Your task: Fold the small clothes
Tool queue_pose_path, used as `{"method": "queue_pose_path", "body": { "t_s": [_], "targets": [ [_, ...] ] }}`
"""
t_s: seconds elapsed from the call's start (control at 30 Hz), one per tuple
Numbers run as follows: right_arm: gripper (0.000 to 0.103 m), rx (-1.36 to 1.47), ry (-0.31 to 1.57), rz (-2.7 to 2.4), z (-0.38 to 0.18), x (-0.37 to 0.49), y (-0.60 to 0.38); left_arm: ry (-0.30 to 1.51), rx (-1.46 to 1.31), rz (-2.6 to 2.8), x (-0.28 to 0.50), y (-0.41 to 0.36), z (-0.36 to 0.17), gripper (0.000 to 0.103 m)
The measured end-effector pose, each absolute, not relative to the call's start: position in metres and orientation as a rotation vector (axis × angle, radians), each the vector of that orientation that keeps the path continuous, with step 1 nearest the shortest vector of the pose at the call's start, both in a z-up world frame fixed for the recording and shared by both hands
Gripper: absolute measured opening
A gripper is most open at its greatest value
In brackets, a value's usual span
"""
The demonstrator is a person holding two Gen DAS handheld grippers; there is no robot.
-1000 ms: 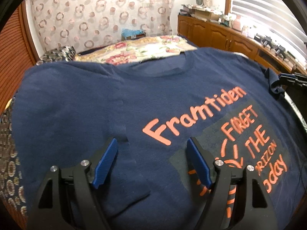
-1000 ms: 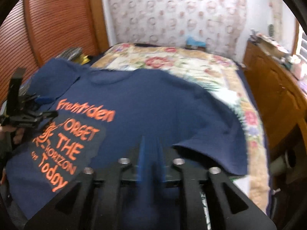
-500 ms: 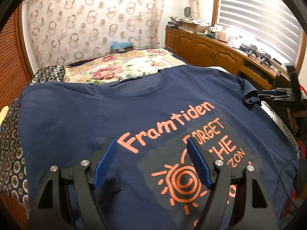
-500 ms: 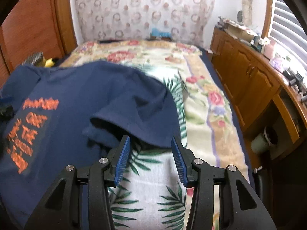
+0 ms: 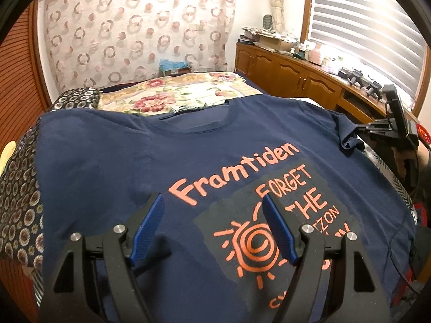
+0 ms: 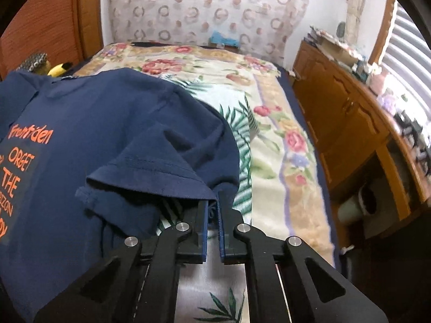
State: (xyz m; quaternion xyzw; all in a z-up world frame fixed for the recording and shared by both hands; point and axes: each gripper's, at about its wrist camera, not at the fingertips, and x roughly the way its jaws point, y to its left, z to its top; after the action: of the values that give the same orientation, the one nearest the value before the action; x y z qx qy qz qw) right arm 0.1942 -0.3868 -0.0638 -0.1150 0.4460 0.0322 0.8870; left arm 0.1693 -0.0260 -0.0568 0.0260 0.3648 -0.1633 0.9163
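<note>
Right gripper (image 6: 212, 210) now off the open bedspread (image 6: 272, 123) — clenched on the T-shirt (image 5: 113, 167) sleeve; left gripper (image 5: 214, 215) released.

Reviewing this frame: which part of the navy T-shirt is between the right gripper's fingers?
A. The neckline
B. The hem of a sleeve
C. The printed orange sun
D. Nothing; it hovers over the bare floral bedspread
B: in the right wrist view the right gripper is shut on the hemmed edge of the sleeve of the navy T-shirt.

Ring-patterned curtain (image 5: 140, 29) behind floral bed (image 6: 269, 123); wooden cabinets (image 5: 291, 75) under bright blinds (image 5: 366, 24).
</note>
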Motion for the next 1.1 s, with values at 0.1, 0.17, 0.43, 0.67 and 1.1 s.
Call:
{"method": "queue_pose_path", "body": {
  "t_s": [0.1,0.17,0.43,0.67,1.1],
  "targets": [
    [0.001,-0.257,0.868,0.103,-0.044,0.196,-0.373,0.744,0.045,-0.318,0.164,-0.021,-0.056,0.075],
    [0.001,-0.270,0.826,0.137,-0.030,0.197,-0.360,0.741,0.037,-0.308,0.160,-0.017,-0.055,0.075],
    [0.001,-0.383,0.714,0.358,0.011,0.220,-0.263,0.731,0.023,-0.271,0.151,-0.005,-0.053,0.075],
    [0.026,-0.424,0.712,0.469,0.002,0.232,-0.210,0.731,0.017,-0.243,0.138,0.002,-0.055,0.075],
    [0.028,-0.280,0.828,0.343,-0.039,0.210,-0.248,0.697,-0.003,-0.219,0.108,0.011,-0.051,0.075]
  ]
}}
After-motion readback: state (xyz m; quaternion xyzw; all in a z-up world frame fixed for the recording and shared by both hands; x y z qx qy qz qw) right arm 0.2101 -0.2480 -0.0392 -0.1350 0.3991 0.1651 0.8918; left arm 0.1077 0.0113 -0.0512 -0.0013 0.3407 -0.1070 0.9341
